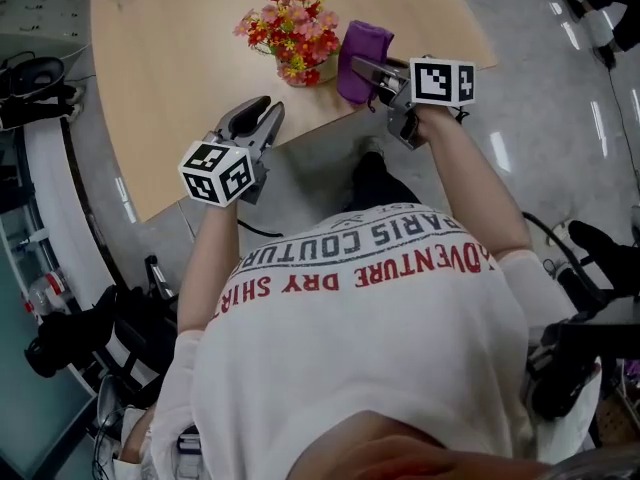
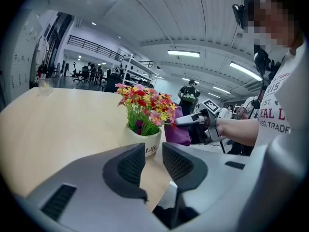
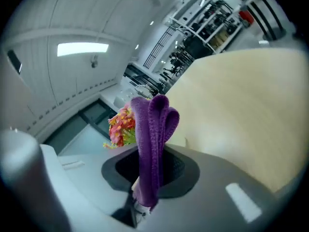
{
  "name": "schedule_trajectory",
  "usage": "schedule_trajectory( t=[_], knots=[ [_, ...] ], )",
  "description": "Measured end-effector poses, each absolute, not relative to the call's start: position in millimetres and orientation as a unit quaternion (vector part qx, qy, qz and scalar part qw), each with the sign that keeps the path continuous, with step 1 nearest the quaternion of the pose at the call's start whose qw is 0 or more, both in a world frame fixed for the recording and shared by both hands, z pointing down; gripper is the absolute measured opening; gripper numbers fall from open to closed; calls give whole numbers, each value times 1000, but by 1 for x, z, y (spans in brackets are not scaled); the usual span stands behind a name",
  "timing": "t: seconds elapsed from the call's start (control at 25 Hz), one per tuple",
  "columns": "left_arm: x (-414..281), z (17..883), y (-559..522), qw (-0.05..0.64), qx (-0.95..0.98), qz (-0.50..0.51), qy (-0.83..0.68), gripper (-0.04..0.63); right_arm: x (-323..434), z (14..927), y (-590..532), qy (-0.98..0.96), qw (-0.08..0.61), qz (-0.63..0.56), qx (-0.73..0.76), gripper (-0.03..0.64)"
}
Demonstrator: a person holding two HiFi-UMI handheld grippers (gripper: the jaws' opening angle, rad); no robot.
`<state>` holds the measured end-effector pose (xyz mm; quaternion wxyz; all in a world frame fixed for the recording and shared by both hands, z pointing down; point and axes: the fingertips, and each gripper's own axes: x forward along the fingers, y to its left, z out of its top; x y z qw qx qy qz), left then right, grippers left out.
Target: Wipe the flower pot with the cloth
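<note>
At desk [image 1: 180, 88] edge: flower pot [image 1: 300, 74].
Right tool [image 1: 362, 68]: clamped on cloth [image 1: 362, 40].
Left tool [image 1: 262, 110]: slightly apart, empty.
Risk: wiping may tip unbraced pot.

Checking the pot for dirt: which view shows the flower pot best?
The left gripper view: the flower pot stands side-on, its white wall plain. The head view shows mostly flowers from above; the right gripper view, only flowers beside the purple cloth.

Bright, even light pours from ceiling strip lamps [image 2: 183, 53] at twelve o'clock, glare streaks the glossy floor [image 1: 598, 128] at two o'clock, and both gripper views bulge fisheye-round with black corners, the right one soft.
</note>
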<state>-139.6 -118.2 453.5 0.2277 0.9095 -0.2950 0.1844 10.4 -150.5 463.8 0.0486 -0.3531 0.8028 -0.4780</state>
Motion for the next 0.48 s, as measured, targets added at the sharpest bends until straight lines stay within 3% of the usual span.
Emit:
schedule_trajectory(
  t=[0.16,0.36,0.48],
  knots=[
    [-136,455,-137,236,904,184,-305,95,3,469,-167,792,76,-516,-319,57],
    [-131,469,-147,229,900,204,-309,95,1,491,-176,790,50,-524,-314,57],
    [-127,475,-150,233,900,206,-307,95,3,508,-179,788,-8,-521,-328,57]
  ],
)
